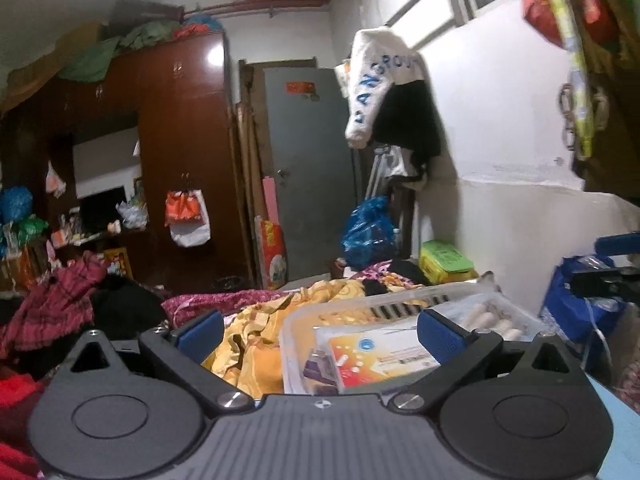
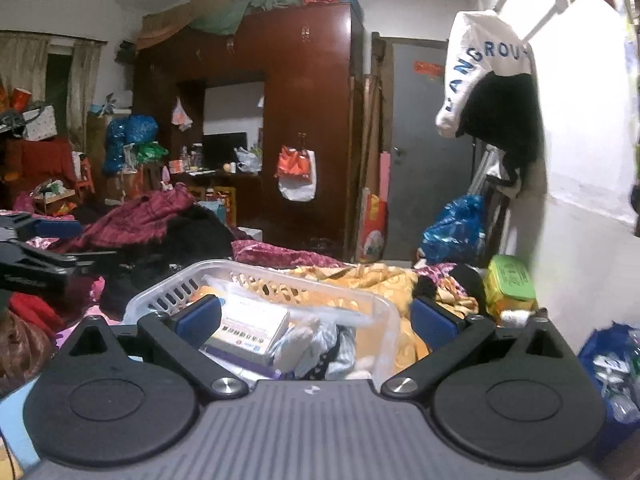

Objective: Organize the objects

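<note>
My left tongs (image 1: 320, 332) and right tongs (image 2: 316, 322) both stand wide open and hold nothing. The clear plastic basket (image 2: 192, 286) rests on the bed's yellow blanket (image 1: 256, 332), just beyond both tongs, with a white box (image 2: 256, 322) and cloth items (image 2: 316, 344) inside.

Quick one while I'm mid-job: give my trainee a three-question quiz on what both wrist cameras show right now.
1. True or false: the left tongs grip the box.
2. Where does the box lie? A) in the clear plastic basket B) on the yellow blanket C) on the floor
3. Fill in: the right tongs stand ____.

Key: 1 false, both tongs hold nothing; 2 A; 3 open.
</note>
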A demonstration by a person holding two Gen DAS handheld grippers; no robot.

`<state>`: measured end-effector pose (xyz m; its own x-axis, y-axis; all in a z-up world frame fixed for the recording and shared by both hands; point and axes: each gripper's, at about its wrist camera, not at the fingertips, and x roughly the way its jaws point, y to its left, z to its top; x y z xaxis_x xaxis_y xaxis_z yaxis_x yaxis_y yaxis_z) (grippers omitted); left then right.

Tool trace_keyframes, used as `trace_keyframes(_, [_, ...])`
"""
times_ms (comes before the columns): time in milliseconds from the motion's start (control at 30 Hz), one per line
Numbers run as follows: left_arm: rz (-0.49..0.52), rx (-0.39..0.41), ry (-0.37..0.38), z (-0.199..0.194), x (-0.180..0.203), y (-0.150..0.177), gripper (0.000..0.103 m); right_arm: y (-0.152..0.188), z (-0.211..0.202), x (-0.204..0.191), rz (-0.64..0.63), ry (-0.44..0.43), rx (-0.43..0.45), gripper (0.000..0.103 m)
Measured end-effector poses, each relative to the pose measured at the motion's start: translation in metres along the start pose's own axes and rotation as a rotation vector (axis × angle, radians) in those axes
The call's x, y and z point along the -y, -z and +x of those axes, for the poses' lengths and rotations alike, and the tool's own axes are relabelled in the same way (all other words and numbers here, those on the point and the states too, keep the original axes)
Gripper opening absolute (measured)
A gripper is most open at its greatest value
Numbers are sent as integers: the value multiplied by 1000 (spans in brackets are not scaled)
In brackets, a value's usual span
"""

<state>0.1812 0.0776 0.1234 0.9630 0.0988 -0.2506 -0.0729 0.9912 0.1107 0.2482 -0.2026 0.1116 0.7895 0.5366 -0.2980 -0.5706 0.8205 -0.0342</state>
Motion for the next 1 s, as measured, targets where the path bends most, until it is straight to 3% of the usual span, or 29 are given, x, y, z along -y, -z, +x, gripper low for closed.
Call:
trace_keyframes(167, [27, 22, 23, -54, 19, -6, 103, 4, -27, -5, 22, 51, -3, 103])
trace_keyframes(300, [46, 36, -9, -76, 37, 13, 103, 20, -45, -15, 0, 74, 23, 103])
trace_keyframes(400, [29, 20, -50, -72, 42, 36, 103, 38, -48, -21, 15, 85, 53, 103])
trace_keyframes(567, [-62, -34, 28, -35, 36, 72, 103, 63, -34, -22, 67, 87, 65, 103])
trace_keyframes(700, [-90, -60, -1, -10, 32, 85, 103, 67, -9, -10, 119, 70, 19, 103])
trace_keyframes(800, [-84, -50, -6, -6, 33, 91, 103, 76, -3, -8, 118, 106, 10, 103])
trace_keyframes(1000, [-79, -41, 11, -8, 36, 98, 103, 97, 3, 2, 173, 59, -9, 103])
